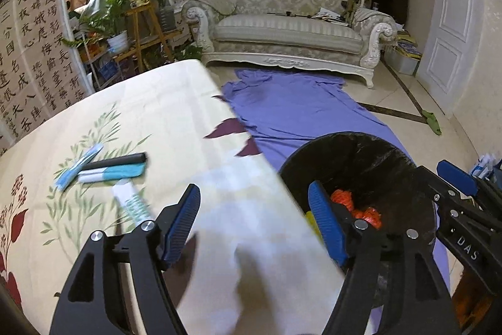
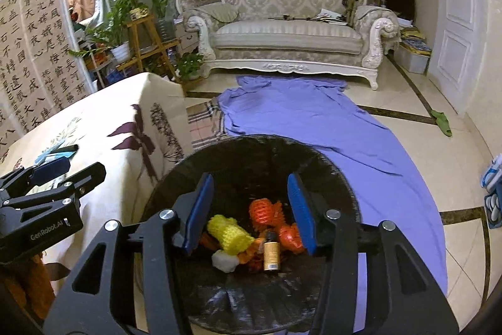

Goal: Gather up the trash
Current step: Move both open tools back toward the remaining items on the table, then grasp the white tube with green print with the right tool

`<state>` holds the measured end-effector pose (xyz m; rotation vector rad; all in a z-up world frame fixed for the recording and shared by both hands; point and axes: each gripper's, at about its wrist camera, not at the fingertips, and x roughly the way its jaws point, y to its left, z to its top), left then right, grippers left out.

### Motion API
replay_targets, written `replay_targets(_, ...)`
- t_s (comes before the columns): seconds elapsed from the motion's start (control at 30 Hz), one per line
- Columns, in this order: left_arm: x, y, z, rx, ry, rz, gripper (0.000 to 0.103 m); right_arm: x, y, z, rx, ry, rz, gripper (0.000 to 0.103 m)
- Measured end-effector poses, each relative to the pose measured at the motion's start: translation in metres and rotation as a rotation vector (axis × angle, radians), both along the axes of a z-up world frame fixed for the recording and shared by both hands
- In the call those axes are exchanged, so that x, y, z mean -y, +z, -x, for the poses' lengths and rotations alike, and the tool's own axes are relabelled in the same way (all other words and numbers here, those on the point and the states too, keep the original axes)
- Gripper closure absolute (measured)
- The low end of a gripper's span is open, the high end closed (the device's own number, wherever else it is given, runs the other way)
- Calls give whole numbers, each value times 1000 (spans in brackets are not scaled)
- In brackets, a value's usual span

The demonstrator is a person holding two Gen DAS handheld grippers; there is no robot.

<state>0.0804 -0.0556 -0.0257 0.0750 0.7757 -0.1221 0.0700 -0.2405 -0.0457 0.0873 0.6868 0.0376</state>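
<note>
The trash bin (image 2: 251,240), lined with a black bag, is seen on the floor just beside the table (image 1: 175,102); inside it some pieces are already collected: a yellow netted piece (image 2: 230,233), orange netted pieces (image 2: 266,211), a small brown bottle (image 2: 270,253) and a white lump (image 2: 224,261); so a part of the task is judged to be done. The right gripper (image 2: 251,206) is held over the mouth of the bin with its jaws apart and nothing is gripped between them; the trash is seen only below them, at the bottom. The left gripper (image 1: 254,218) is held over the edge of the table, its jaws standing wide apart and empty. On the flowered tablecloth several things are left, near each other: a black marker (image 1: 116,160), a white and teal tube (image 1: 113,173), a blue wrapped piece (image 1: 78,167) and a blurred white tube (image 1: 131,203); these are probably the remaining trash, so the task is judged as not finished. Further away a purple cloth (image 2: 301,127) is spread on the floor before the sofa (image 2: 288,30).
</note>
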Motion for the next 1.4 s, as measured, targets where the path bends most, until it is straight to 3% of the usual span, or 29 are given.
replay_targets(0.2, -40, 3, 7, -7, 75, -5, 33, -30, 5, -4, -8, 70, -25, 54)
replay_targets(0.63, -151, -8, 21, -35, 259, -37, 33, -145, 12, -20, -7, 272, 13, 54)
replay_targets(0.97, -203, -16, 21, -67, 310, 4, 33, -219, -2, -33, -109, 412, 59, 56)
replay_targets(1.07, -207, -16, 18, -71, 306, 15, 33, -232, -8, -36, -148, 435, 90, 65)
replay_targets(1.1, -208, -15, 17, -71, 304, 16, 33, -235, -11, -37, -163, 443, 103, 74)
replay_targets(1.2, -209, -15, 14, -71, 297, 21, 33, -238, -13, -35, -167, 444, 135, 86)
replay_targets(1.4, -210, -15, 6, -71, 283, 24, 33, -221, -12, -36, -166, 381, 123, 87)
